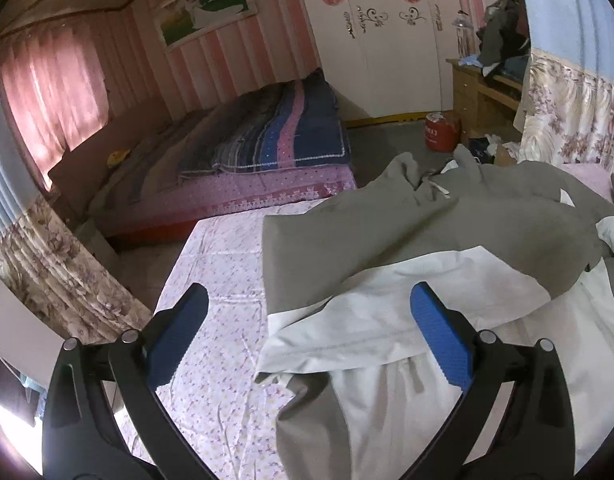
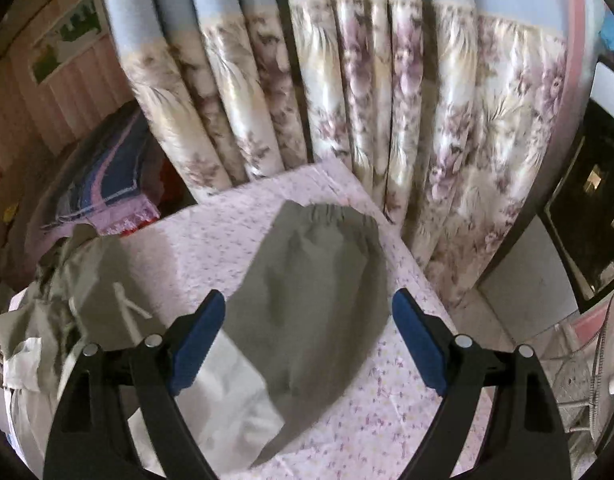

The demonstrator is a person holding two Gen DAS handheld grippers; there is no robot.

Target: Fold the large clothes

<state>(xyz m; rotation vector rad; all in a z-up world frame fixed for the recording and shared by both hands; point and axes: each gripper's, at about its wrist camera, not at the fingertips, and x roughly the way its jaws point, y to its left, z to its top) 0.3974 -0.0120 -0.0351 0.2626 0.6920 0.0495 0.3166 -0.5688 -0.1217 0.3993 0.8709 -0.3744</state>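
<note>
Both tongs, left [image 1: 309, 338] and right [image 2: 309, 342], are held wide and empty above the grey-and-white fabric jacket [image 1: 427, 240] spread on the lilac-flowered tabletop [image 1: 219, 264]. A sleeve [image 2: 307, 280] is judged just laid (mid-fold); next, a fresh edge must be pinched.

The left gripper [image 1: 309, 334] has two curved black arms, each ending in a blue pad with a fine dotted texture and carrying round silver pivot pins. The right gripper [image 2: 309, 340] is built the same: black linkage arms, silver pins, blue pads [image 2: 421, 354].
</note>
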